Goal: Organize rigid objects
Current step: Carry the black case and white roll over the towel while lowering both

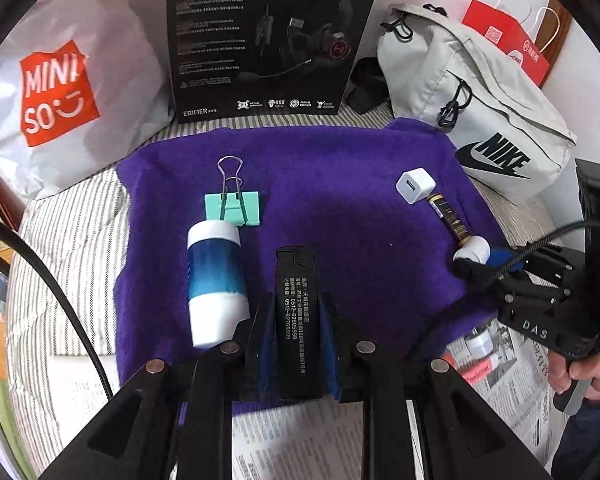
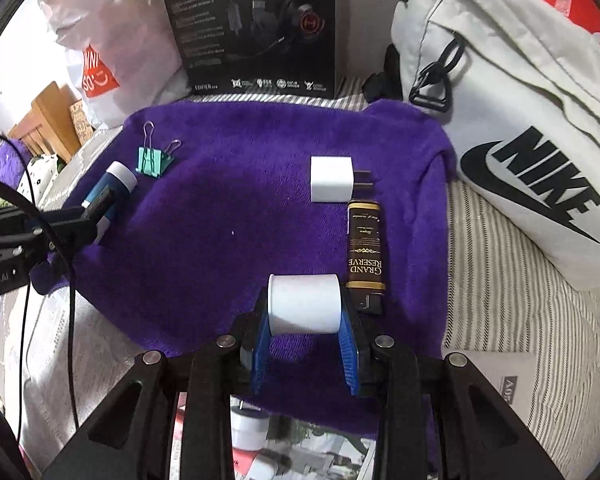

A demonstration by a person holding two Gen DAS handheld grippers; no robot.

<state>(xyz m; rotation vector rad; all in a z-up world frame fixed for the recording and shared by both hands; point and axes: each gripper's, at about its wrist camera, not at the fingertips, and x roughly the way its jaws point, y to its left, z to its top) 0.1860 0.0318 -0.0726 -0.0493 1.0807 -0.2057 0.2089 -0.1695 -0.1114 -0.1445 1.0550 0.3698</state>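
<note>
A purple cloth (image 1: 340, 184) lies on the striped bed. My left gripper (image 1: 296, 320) is shut on a black lighter (image 1: 294, 300) with white print, low over the cloth's near edge. A blue and white bottle (image 1: 216, 284) lies just left of it, with a mint binder clip (image 1: 234, 208) beyond. My right gripper (image 2: 306, 320) is shut on a white cylinder (image 2: 305, 304), beside a brown "Grand Reserve" lighter (image 2: 366, 248). A white charger plug (image 2: 332, 179) lies beyond them. The right gripper also shows in the left wrist view (image 1: 476, 256).
A black headset box (image 1: 272, 36) stands at the back. A white Miniso bag (image 1: 60, 92) sits at the back left, a grey Nike bag (image 1: 476, 104) at the back right, a red paper bag (image 1: 508, 40) behind it. Newspaper (image 1: 308, 440) lies at the near edge.
</note>
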